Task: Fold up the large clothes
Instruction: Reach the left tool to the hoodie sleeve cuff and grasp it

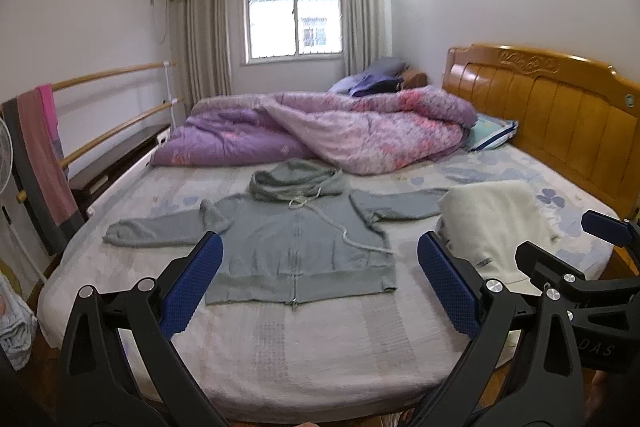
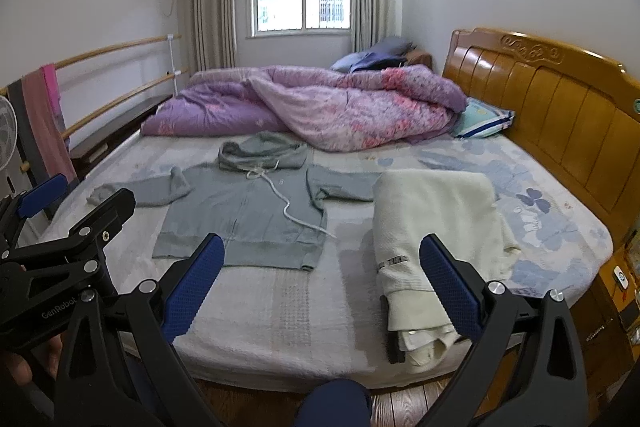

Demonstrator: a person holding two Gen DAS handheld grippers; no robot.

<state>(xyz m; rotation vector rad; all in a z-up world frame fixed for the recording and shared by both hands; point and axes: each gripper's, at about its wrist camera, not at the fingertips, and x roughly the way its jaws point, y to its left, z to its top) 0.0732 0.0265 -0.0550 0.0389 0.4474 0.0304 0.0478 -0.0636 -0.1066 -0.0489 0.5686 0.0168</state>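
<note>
A grey zip hoodie point(image 1: 296, 243) lies flat on the bed, front up, sleeves spread out, hood toward the quilt; it also shows in the right wrist view point(image 2: 244, 215). A folded cream garment point(image 1: 496, 223) lies to its right, near the bed's front edge point(image 2: 432, 235). My left gripper point(image 1: 320, 291) is open and empty, held above the front of the bed before the hoodie's hem. My right gripper point(image 2: 320, 287) is open and empty, between the hoodie and the cream garment. Each gripper shows at the edge of the other's view.
A crumpled purple quilt point(image 1: 340, 127) and pillows fill the far half of the bed. A wooden headboard point(image 1: 552, 107) stands on the right. A rail with hanging cloths point(image 1: 40, 155) and a fan stand on the left. The bed sheet point(image 1: 320, 343) stretches to the front edge.
</note>
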